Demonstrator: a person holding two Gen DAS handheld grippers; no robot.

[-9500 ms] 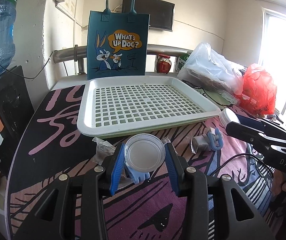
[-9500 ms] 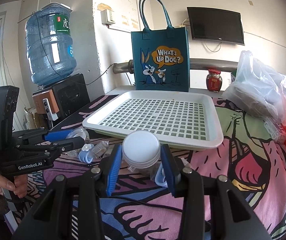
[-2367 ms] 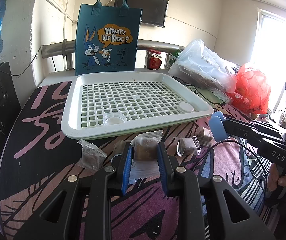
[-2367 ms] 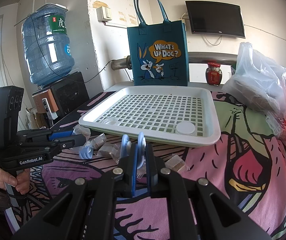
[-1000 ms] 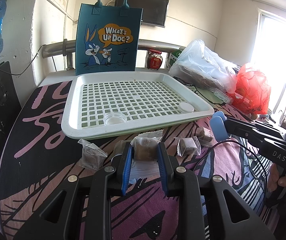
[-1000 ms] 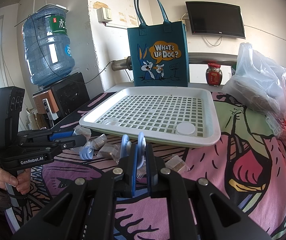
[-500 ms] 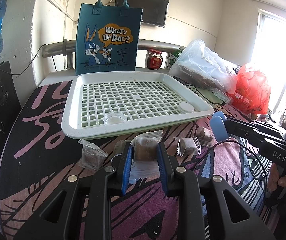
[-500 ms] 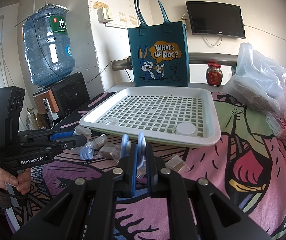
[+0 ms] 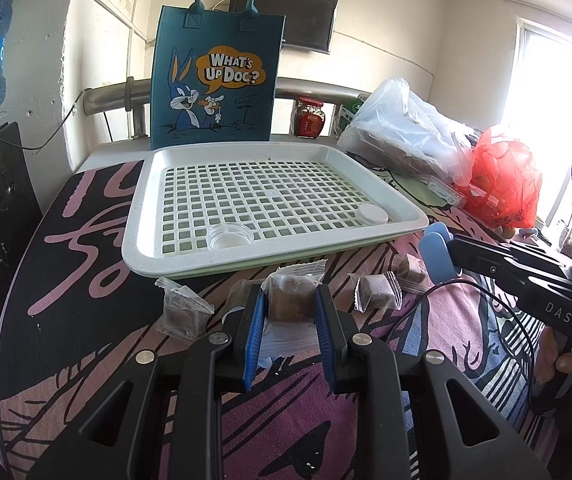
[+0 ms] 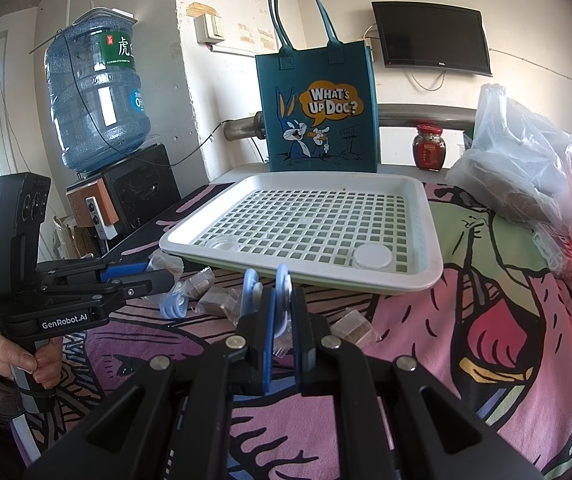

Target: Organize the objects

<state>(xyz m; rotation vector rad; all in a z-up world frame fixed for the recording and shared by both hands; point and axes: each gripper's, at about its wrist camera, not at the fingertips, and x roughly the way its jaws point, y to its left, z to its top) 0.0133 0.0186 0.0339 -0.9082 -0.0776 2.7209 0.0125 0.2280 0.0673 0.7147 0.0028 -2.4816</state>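
My left gripper (image 9: 290, 300) is shut on a clear-wrapped brown snack packet (image 9: 291, 298), low over the patterned cloth just in front of the white grid tray (image 9: 142, 240). My right gripper (image 10: 280, 300) is shut on a light blue plastic clip (image 10: 282, 286), also in front of the tray (image 10: 432, 248). In the tray lie a clear round cup (image 9: 229, 236) at the near left and a white lid (image 9: 371, 213) at the near right. More wrapped packets (image 9: 376, 292) lie on the cloth. Another blue clip (image 10: 174, 306) lies by the left gripper.
A teal Bugs Bunny tote (image 9: 214, 80) stands behind the tray. A clear plastic bag (image 9: 402, 136), a red bag (image 9: 502, 176) and a red jar (image 9: 308, 118) sit at the right. A water dispenser (image 10: 98, 104) stands left. A black cable (image 9: 446, 292) crosses the cloth.
Since 9.5 s ago the cup and the lid have gone from my grippers into the tray; the left now holds a packet, the right a clip. Nothing has moved in the last second.
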